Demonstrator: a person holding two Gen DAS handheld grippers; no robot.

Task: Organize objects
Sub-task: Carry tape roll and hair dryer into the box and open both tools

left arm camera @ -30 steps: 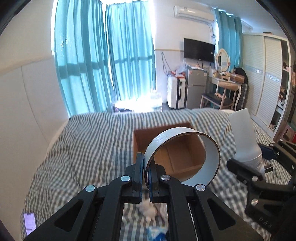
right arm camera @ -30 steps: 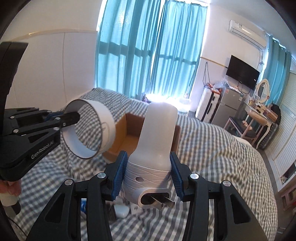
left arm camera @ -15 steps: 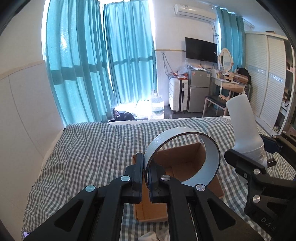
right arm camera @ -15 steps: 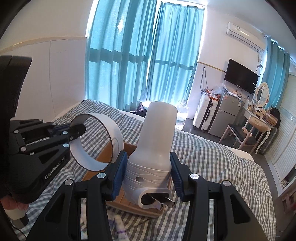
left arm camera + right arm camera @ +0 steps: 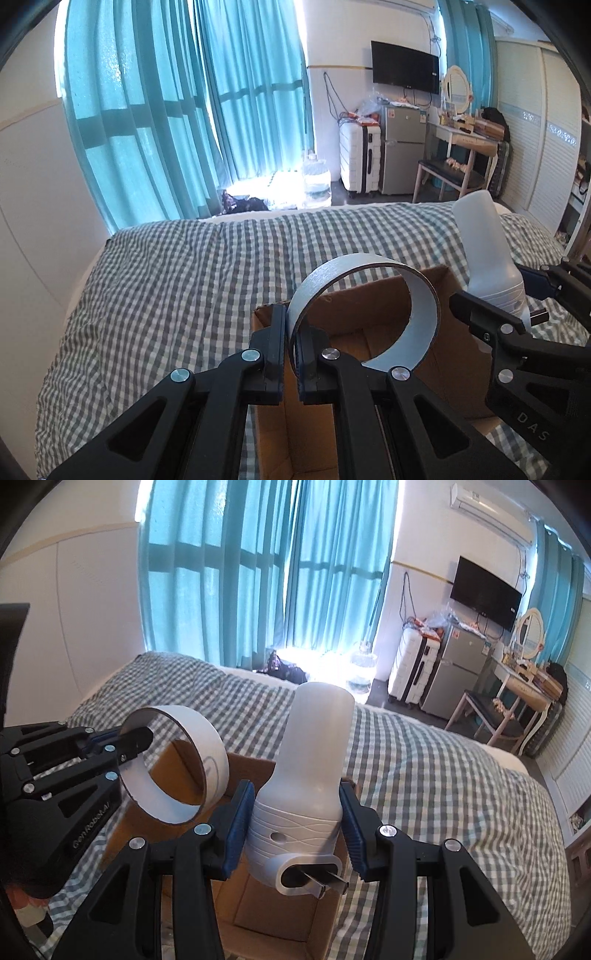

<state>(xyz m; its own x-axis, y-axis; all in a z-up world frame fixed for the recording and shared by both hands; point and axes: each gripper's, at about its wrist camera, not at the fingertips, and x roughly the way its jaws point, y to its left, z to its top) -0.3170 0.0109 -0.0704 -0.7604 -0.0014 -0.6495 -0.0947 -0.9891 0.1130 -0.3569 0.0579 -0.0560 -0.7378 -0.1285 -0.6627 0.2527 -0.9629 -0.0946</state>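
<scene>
Since the earlier frame, both loads had been carried over the open cardboard box (image 5: 388, 332), presumably for dropping in. The tape ring (image 5: 364, 314) was pinched by its wall in the nearly shut left gripper (image 5: 290, 350); the white plug-in device (image 5: 306, 775) was clamped by the right gripper (image 5: 295, 825) at three o'clock. Beyond, at twelve o'clock, the checked bed (image 5: 184, 280) and curtains (image 5: 184, 110) were seen; nothing was in the way.

Daylight floods through teal curtains (image 5: 177, 122), blowing out the floor (image 5: 280, 184) below; fisheye bending darkens the corners, and both frames stay fairly sharp.
</scene>
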